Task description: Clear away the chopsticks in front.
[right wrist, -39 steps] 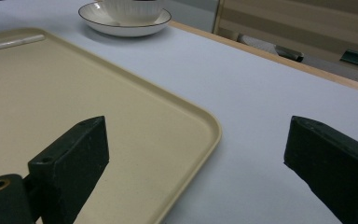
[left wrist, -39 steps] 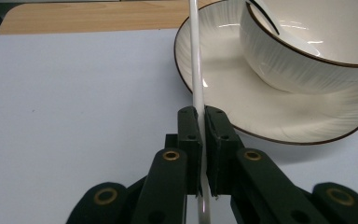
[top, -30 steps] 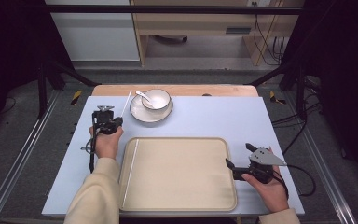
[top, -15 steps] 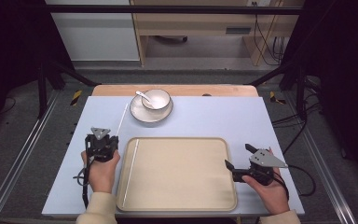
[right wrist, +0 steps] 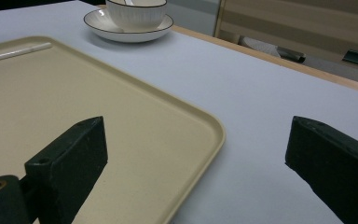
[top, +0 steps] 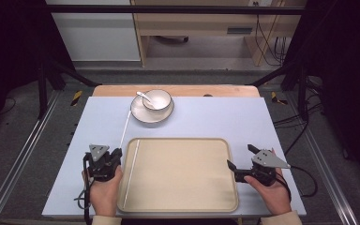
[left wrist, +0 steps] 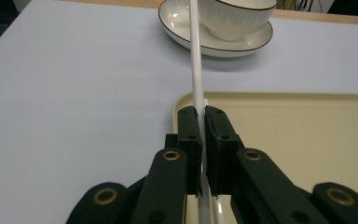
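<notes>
Slippage is the main risk at the left: the left tool [left wrist: 199, 154] has its jaws pressed together on a thin white stick [left wrist: 196, 70], pinched low so most of its length reaches free toward the saucer [top: 152, 111]. In the high view the stick appears to run from the bench [top: 98, 126] near the saucer back along the tray's left edge. I judge a thin round rod could twist or slide in so narrow a grip, and its far end could knock the saucer or the bowl [top: 157, 99] if swung. A second white stick [right wrist: 16, 52] lies flat inside the tray [top: 183, 197] by its left rim; dropping the held one across the rim might roll it off.

Farther right, the right tool [top: 238, 159] rests beside the tray's right edge, jaws spread wide and empty.

Count: two sticks, one tray, one saucer, one bowl, one spoon [top: 144, 97] in the bowl, two tools.
</notes>
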Available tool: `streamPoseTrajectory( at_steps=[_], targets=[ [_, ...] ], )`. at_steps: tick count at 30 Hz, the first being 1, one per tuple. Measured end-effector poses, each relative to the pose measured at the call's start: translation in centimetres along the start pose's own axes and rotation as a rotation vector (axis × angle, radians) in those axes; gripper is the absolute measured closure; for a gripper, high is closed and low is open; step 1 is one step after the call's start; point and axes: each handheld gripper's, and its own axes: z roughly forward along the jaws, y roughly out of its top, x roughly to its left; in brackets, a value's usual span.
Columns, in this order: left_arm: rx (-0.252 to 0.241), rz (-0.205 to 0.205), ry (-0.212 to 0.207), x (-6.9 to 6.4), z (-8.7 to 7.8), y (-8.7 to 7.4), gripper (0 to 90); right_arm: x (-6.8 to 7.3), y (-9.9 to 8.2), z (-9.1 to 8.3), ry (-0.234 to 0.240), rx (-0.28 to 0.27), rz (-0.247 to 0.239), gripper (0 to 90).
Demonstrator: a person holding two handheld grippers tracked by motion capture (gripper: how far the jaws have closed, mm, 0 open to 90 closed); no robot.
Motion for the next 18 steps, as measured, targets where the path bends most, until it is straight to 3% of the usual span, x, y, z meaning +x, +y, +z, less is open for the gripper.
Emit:
streamPoseTrajectory(
  at_steps=[5,10,12,18],
  targets=[
    [-0.004,-0.013,-0.024,-1.3,-1.0,-1.0,85.1,-0.1,0.0,-0.1,0.001,-0.006,0.000,5.7],
    [0.003,-0.001,-0.038,-2.5,-1.5,-1.5,85.1,-0.1,-0.1,0.0,-0.002,0.001,0.008,5.6],
    [0.012,0.024,-0.034,-3.2,-1.7,-1.7,85.1,-0.1,-0.1,0.0,-0.002,0.001,0.012,5.7],
    [0.035,0.016,-0.044,-3.9,-1.8,-2.9,85.1,0.0,-0.1,-0.1,0.001,-0.001,0.010,5.7]
  ],
)
